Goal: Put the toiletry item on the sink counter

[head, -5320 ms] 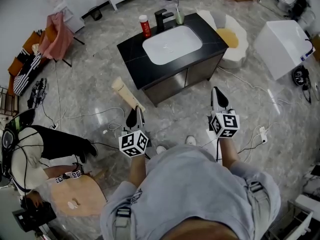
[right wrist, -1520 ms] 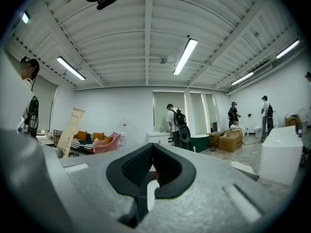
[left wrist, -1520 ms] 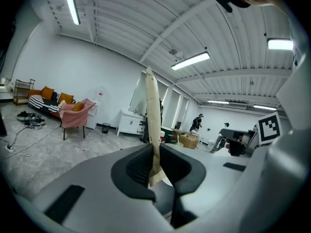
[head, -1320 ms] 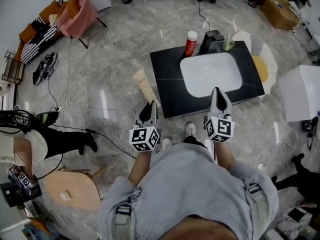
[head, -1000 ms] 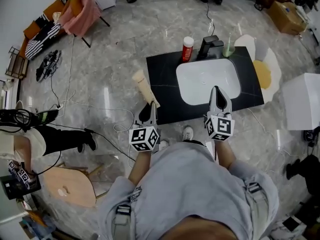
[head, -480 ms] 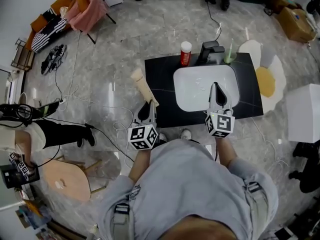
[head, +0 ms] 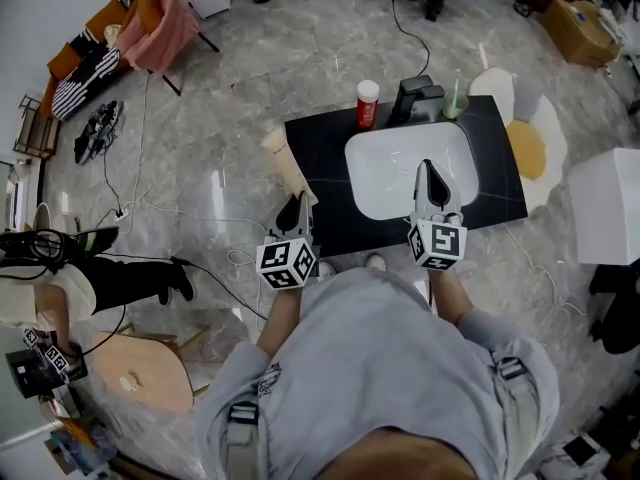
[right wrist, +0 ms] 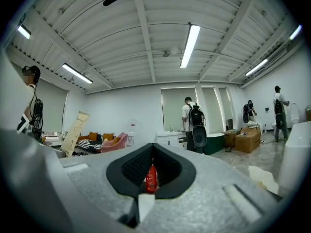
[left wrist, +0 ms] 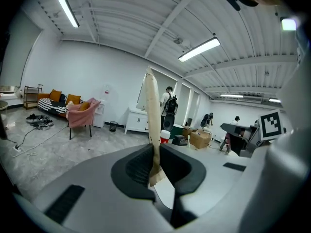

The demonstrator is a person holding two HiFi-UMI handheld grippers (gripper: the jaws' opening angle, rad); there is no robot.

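Observation:
A long cream tube (head: 283, 161) stands up from my left gripper (head: 293, 208), which is shut on its crimped end; in the left gripper view the tube (left wrist: 152, 108) rises from between the pads of the left gripper (left wrist: 155, 152). It hangs over the floor beside the left edge of the black sink counter (head: 322, 163). My right gripper (head: 428, 172) is shut and holds nothing, above the white basin (head: 395, 173). In the right gripper view the right gripper (right wrist: 152, 154) points at a red bottle (right wrist: 151, 177), with the tube (right wrist: 75, 127) to the left.
On the counter's back edge stand a red bottle (head: 367, 103), a black faucet (head: 412, 98) and a green cup (head: 455, 103). A white box (head: 605, 203) and egg-shaped mat (head: 530, 138) lie right. Cables (head: 150, 218), a pink chair (head: 160, 18) and a seated person (head: 90, 288) are left.
The person has stepped toward the sink, so both grippers stand closer to the counter. The right gripper sits further over the basin. Both grips are unchanged.

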